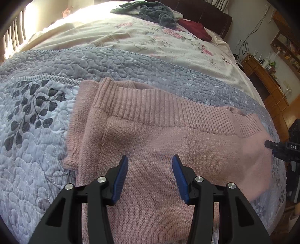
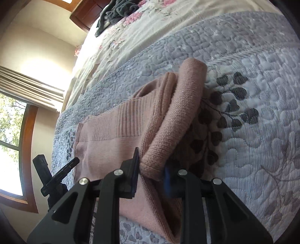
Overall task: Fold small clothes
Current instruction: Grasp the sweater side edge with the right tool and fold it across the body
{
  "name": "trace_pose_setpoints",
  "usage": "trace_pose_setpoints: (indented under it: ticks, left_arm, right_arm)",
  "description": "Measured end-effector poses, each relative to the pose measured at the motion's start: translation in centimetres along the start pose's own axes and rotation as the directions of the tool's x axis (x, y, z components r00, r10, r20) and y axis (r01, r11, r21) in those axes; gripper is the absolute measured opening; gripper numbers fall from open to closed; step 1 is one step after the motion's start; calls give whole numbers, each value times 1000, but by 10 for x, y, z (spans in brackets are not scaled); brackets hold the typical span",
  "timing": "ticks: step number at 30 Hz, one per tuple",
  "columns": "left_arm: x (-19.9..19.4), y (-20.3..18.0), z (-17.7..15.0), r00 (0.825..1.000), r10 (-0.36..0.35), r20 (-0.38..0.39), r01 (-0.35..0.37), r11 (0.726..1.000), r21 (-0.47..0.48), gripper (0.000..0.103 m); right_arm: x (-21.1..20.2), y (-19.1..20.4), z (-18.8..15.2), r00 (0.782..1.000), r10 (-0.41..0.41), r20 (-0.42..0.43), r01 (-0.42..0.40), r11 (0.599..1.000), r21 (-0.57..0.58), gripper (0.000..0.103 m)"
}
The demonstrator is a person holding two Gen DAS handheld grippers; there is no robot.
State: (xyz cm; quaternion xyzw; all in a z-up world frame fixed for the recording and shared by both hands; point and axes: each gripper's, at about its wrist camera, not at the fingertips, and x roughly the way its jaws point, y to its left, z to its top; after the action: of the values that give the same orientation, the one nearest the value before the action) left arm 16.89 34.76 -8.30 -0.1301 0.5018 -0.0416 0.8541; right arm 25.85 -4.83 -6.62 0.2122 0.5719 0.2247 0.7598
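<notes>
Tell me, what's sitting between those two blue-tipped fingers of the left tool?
Only the pink knitted sweater, seen in the left wrist view. The left gripper is open above its flat knit, nothing pinched. The right gripper grips a rolled fold.

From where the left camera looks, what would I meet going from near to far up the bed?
Left tool, open → pink knitted sweater → grey quilted blanket → floral cream sheet → pile of grey-green clothes by the dark headboard.
</notes>
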Motion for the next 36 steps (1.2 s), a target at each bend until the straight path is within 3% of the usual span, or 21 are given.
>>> trace_pose_setpoints:
  ticks: [7,13,20,22,27,31,36]
  left_arm:
    - [-24,7,-2,999,-27,24,27,1000,-11,49]
    - [-35,17,-2,997,-62,43,64,996,-58,49]
    - [-37,22,-4,995,-94,42,97,991,-89,49]
    - [-36,22,-5,993,-111,39,115,988,-104,49]
    - [-32,14,-4,985,-173,26,175,976,-133,49]
    - [-23,2,0,966,-256,20,256,950,-181,50]
    - [0,-25,11,926,-377,-6,365,900,-239,53]
  right_arm:
    - [23,105,1,999,5,-51,-15,981,-194,20]
    - [80,147,-8,990,-64,-126,31,967,-252,20]
    - [122,147,-15,978,-115,-175,71,968,-241,22]
    - [127,146,-15,976,-89,-199,44,975,-220,33]
    - [118,148,-14,970,-11,-241,-32,985,-172,38]
    - [80,143,-7,982,41,-185,-71,985,-160,42]
    - [32,108,-3,996,-14,-86,1,989,-149,47]
